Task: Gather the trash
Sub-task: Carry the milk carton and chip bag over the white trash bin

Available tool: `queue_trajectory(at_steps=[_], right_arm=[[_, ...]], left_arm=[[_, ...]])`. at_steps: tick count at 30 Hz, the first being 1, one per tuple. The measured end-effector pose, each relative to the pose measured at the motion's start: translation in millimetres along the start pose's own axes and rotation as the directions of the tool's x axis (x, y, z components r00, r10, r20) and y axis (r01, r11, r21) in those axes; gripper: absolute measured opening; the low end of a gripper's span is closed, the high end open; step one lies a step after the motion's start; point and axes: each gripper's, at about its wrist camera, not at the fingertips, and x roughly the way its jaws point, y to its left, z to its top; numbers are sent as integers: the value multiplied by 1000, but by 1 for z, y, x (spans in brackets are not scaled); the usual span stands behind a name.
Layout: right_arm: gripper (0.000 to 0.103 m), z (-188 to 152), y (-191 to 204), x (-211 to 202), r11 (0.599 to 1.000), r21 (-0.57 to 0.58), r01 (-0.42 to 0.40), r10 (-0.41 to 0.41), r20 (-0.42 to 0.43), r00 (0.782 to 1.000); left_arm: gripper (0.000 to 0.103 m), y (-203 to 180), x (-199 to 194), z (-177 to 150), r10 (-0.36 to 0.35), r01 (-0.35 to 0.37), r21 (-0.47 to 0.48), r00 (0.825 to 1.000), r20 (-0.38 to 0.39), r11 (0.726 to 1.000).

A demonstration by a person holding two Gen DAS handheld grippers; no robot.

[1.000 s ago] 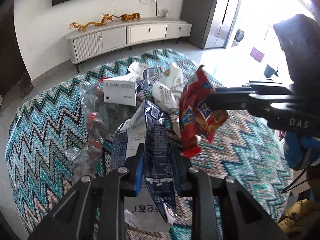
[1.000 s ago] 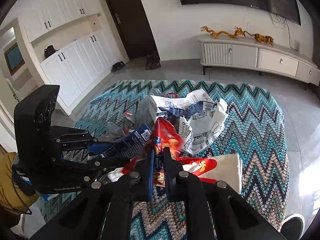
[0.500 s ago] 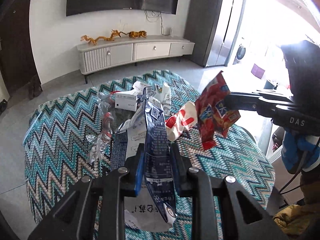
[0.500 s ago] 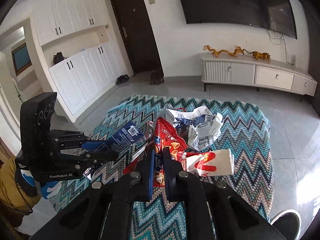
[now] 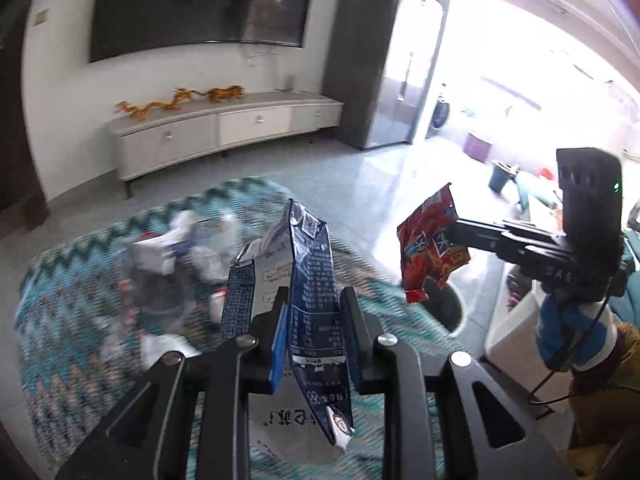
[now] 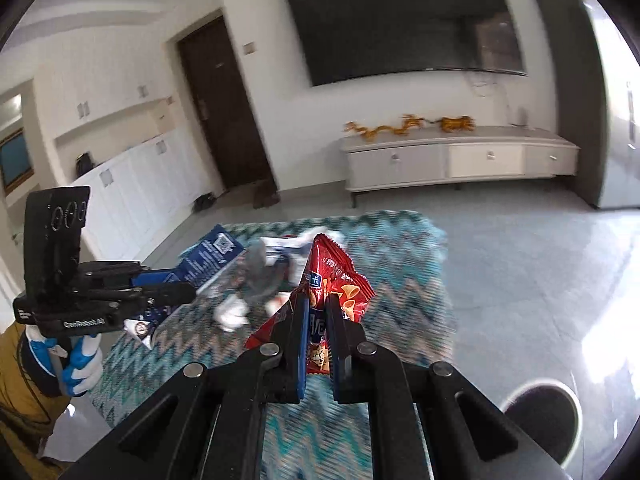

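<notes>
My left gripper (image 5: 314, 300) is shut on a dark blue and white carton wrapper (image 5: 310, 272) and holds it high above the rug. It also shows in the right wrist view (image 6: 208, 258). My right gripper (image 6: 318, 304) is shut on a red snack bag (image 6: 332, 280), which also shows in the left wrist view (image 5: 430, 248), hanging above a dark round bin (image 5: 444, 308). More trash (image 5: 180, 248), white paper and clear plastic, lies blurred on the zigzag rug (image 5: 80, 320).
The dark round bin shows at the right wrist view's lower right (image 6: 540, 412), on the tile floor beside the rug (image 6: 400, 248). A white TV cabinet (image 5: 224, 132) stands against the far wall. A white stand (image 5: 516, 332) is on the right.
Both grippers have risen further and swung right with their wrappers. The trash pile and rug look smaller and farther, and the bin has come into view under the red bag.
</notes>
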Motion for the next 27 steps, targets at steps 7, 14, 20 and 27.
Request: queue_trajectory(at_steps=[7, 14, 20, 27], right_arm=[[8, -37, -94, -46, 978, 148, 148, -150, 5, 989], [8, -90, -184, -67, 914, 317, 252, -253, -39, 967], [8, -138, -251, -54, 850, 432, 302, -272, -131, 953], [8, -176, -307, -30, 786, 523, 331, -257, -211, 943]], left_arm=[[23, -78, 70, 25, -127, 132, 63, 988, -84, 989], [23, -164, 156, 33, -206, 232, 107, 955, -214, 967], [23, -224, 231, 33, -228, 282, 137, 921, -318, 950], [23, -269, 304, 35, -229, 307, 152, 892, -390, 939]])
